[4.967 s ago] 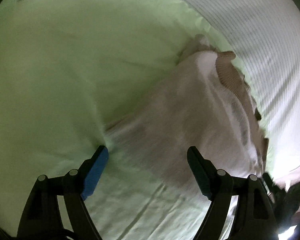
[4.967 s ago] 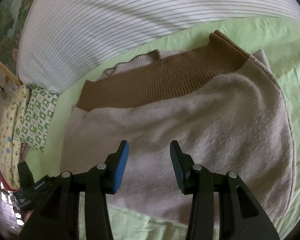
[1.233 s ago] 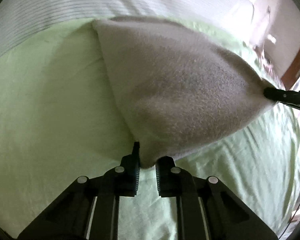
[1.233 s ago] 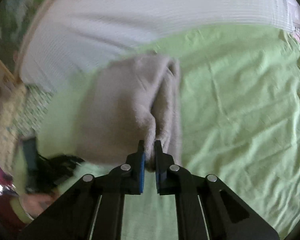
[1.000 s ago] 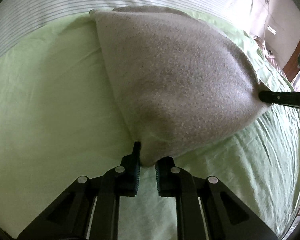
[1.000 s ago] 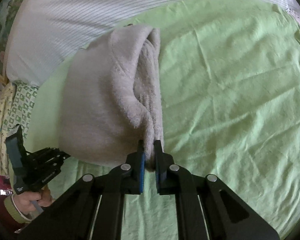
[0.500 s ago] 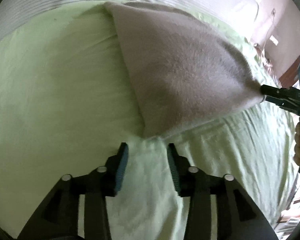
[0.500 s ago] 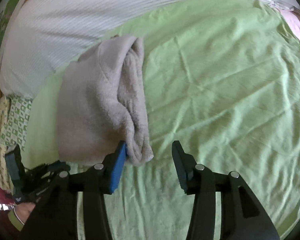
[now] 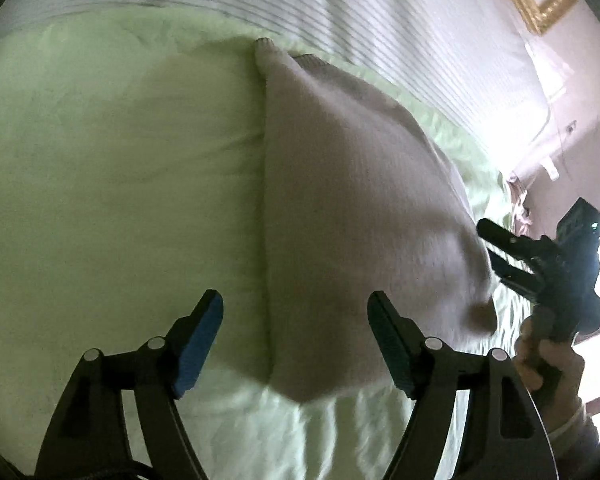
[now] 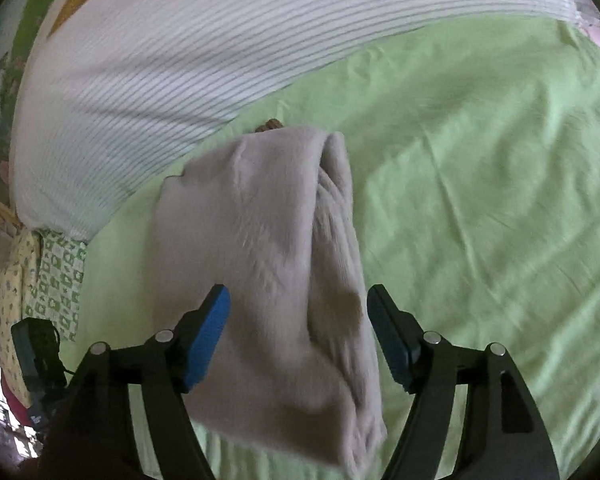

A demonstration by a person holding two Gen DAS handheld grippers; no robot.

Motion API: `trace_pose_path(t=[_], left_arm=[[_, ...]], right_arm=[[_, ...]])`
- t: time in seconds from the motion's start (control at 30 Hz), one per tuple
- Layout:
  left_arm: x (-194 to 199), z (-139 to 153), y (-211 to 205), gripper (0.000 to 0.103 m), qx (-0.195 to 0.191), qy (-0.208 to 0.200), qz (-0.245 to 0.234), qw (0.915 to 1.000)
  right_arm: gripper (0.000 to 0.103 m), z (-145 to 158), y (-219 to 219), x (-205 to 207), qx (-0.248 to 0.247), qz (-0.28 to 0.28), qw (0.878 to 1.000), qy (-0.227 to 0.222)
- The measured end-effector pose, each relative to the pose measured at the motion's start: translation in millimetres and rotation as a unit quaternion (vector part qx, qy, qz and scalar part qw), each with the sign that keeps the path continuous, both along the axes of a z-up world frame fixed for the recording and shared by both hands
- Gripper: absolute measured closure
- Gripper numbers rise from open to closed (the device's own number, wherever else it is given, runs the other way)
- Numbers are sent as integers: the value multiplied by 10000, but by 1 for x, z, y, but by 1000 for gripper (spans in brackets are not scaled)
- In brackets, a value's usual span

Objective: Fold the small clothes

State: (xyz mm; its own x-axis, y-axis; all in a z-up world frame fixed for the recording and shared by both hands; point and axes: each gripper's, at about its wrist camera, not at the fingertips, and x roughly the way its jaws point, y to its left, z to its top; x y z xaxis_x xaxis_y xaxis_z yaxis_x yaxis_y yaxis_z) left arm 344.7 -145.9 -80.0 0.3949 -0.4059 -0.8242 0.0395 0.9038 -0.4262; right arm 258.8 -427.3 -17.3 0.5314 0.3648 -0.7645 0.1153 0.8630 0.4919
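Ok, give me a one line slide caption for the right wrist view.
Open right gripper above a folded beige fleece garment lying on the green bedsheet.

So I'm over a bed covered in a wrinkly light green sheet, creases running all over it. Along the far edge sits a big white pillow with thin grey stripes, touching the sheet. Off to my left there's a folded cloth with a green-and-white block print next to a yellowish patterned one, tucked at the end of the pillow. On the other side I can see a pale pinkish wall with a gold picture frame near the top. Bright daylight blows out the far right edge.
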Motion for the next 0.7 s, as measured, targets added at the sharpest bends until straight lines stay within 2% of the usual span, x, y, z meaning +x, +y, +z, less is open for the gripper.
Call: trace_pose_path(t=[0.13, 0.2, 0.3, 0.47, 0.57, 0.6, 0.67, 0.7], left_arm=[[18, -9, -10, 24, 22, 54, 9, 10000], [26, -15, -13, 22, -46, 104, 23, 9999], [35, -28, -7, 13, -264, 260, 63, 9993], [44, -44, 2, 7, -691, 378, 99, 9968], [46, -46, 1, 5, -673, 325, 42, 9972], [47, -46, 0, 6, -664, 307, 27, 9973], [47, -46, -2, 18, -810, 282, -41, 9963], [47, -46, -6, 33, -1014, 348, -128, 9942]], right_arm=[[31, -16, -8, 19, -457, 50, 9989, 132], [31, -21, -16, 23, -411, 9, 9990, 154], [31, -20, -24, 29, -394, -32, 9991, 164], [31, -19, -29, 30, 438, 53, 9990, 37], [31, -30, -23, 33, 535, 166, 9982, 203], [31, -34, -22, 34, 576, 178, 9980, 209], [31, -38, -21, 35, 690, 133, 9974, 178], [31, -39, -20, 35, 729, 123, 9971, 174]])
